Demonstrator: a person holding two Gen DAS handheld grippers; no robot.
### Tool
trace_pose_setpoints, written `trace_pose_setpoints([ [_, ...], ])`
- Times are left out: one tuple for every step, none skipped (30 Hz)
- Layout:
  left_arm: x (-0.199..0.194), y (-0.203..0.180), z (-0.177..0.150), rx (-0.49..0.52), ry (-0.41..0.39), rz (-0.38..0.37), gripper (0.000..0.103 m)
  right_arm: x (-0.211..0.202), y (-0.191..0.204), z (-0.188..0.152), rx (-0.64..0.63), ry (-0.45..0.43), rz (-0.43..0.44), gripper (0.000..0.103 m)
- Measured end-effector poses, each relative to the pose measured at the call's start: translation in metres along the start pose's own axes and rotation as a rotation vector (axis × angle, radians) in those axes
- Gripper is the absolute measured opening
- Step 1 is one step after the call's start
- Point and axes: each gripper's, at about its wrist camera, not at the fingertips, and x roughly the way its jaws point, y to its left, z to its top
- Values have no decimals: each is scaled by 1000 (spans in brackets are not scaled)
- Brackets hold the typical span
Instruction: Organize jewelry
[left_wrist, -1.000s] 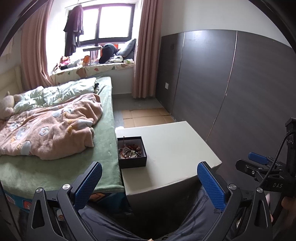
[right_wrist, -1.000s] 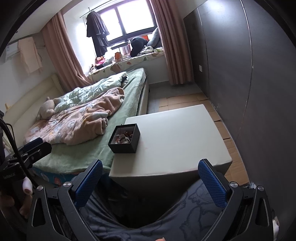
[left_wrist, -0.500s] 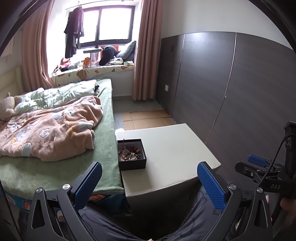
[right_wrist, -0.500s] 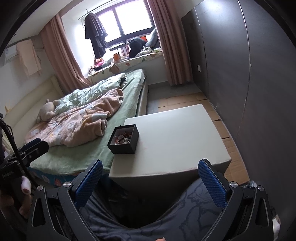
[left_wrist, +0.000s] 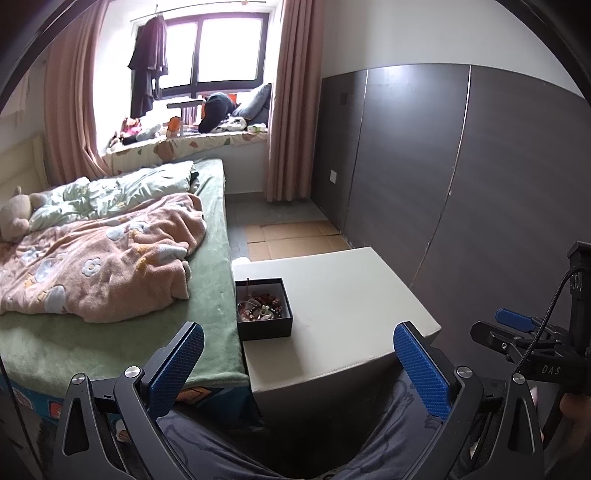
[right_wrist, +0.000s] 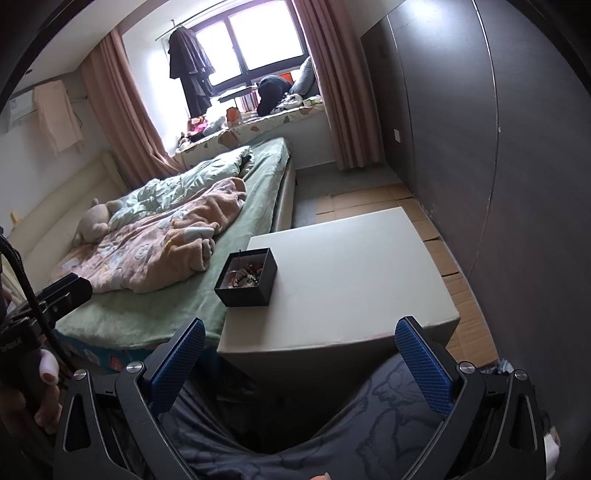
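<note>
Bed at left; the black jewelry box sits on the white surface at its bed-side edge. Tangled beads inside look light and snaggy; pinch one strand. Left gripper and right gripper fingers wide, empty.

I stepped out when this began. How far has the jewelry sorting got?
Nothing looks done: the jewelry lies heaped in the black box on the white table. Nothing is in hand; the left tongs and right tongs are open, short of the table. All the sorting is left.
</note>
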Motion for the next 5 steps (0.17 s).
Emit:
trace_pose_setpoints([
  [0,1,0,2,-4,0,103,0,0,0,1,0,1,103],
  [0,1,-1,5,-4,-1,102,0,-1,0,3,0,2,103],
  [0,0,-1,6,-3,-2,103,0,0,0,2,1,2,103],
  [0,1,-1,5,-1,-5,103,0,0,0,2,1,0,103],
  [1,1,-1,6,2,-9,103,0,0,0,2,3,-2,103],
])
